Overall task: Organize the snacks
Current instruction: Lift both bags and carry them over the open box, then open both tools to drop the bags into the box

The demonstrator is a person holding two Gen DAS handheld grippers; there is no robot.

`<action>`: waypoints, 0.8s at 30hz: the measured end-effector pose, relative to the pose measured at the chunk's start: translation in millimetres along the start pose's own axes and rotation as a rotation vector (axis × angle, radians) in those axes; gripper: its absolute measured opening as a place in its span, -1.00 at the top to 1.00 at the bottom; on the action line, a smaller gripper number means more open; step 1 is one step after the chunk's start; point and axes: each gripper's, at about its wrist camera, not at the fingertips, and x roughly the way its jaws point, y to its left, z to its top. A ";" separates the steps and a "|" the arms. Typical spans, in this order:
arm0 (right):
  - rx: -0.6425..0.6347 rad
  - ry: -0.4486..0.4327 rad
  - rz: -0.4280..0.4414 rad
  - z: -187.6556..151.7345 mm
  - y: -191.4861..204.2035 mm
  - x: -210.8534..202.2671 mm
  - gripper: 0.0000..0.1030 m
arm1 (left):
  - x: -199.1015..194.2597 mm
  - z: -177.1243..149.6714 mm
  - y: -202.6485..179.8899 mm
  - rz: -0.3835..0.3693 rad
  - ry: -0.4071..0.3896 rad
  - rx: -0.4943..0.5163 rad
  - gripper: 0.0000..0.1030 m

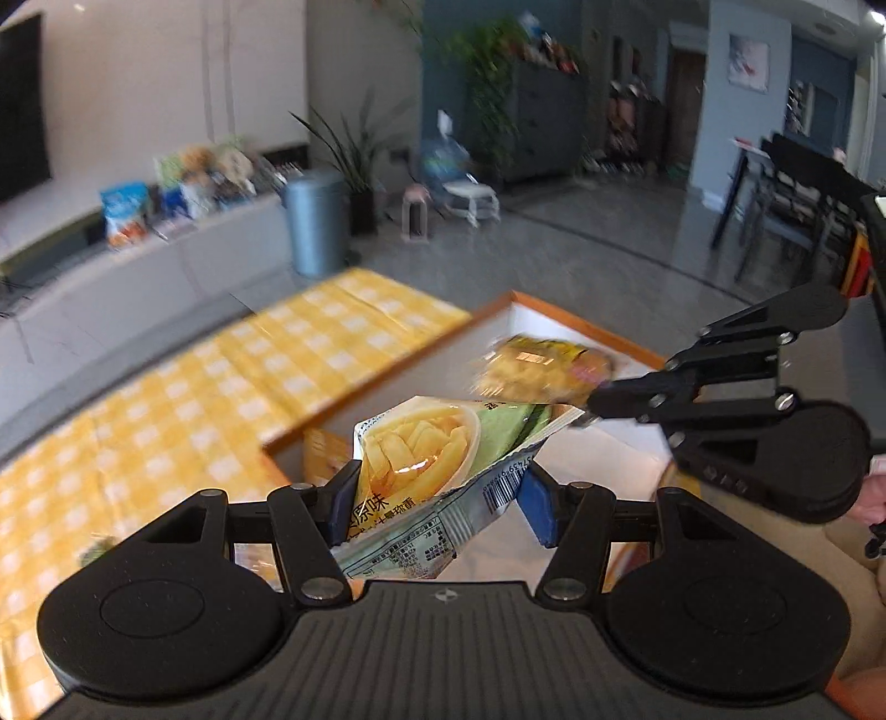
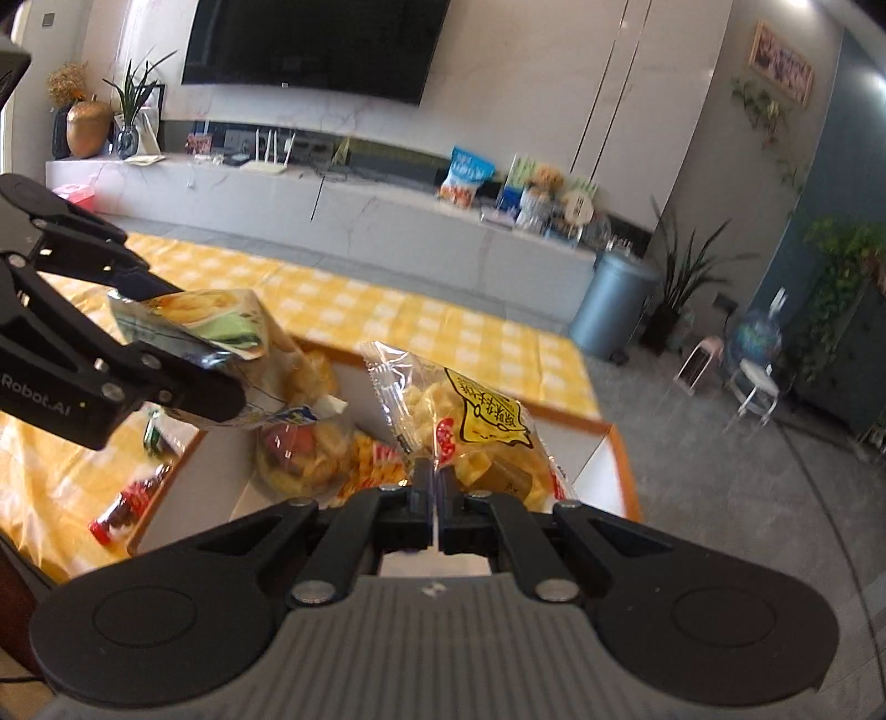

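My left gripper (image 1: 437,498) pinches a green fries packet (image 1: 426,465) between its blue pads, jaws about half apart, above the orange-rimmed white box (image 1: 559,313). My right gripper (image 2: 436,487) is clamped tight on the clear seam of a yellow snack bag (image 2: 476,426) over that box. Only the right view shows what lies inside — more snack bags (image 2: 310,459) — and a red packet (image 2: 124,504) on the yellow checked cloth (image 2: 443,327).

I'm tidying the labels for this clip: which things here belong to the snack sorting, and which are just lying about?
Part of the job:
- fries packet in the left gripper
- clear yellow snack bag in the right gripper
- orange-rimmed box
- snacks already in the box

Lying about:
- television
- grey bin
- potted plant
- white stool
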 end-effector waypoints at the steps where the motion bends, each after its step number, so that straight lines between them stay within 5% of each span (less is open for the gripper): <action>1: 0.005 0.019 0.010 -2.9 0.5 4.8 1.00 | 7.1 0.6 0.0 -0.022 0.023 0.006 -0.31; 6: 0.060 0.116 0.061 -11.2 -6.8 28.2 1.00 | 45.3 -0.6 -0.9 -0.133 0.188 0.061 -0.31; 12: 0.197 0.245 0.182 -7.6 -27.9 52.8 1.00 | 83.7 -0.8 9.0 -0.153 0.350 0.069 -0.32; 24: 0.369 0.516 0.358 -6.8 -34.5 96.1 1.00 | 110.3 1.9 7.7 -0.194 0.486 0.110 -0.43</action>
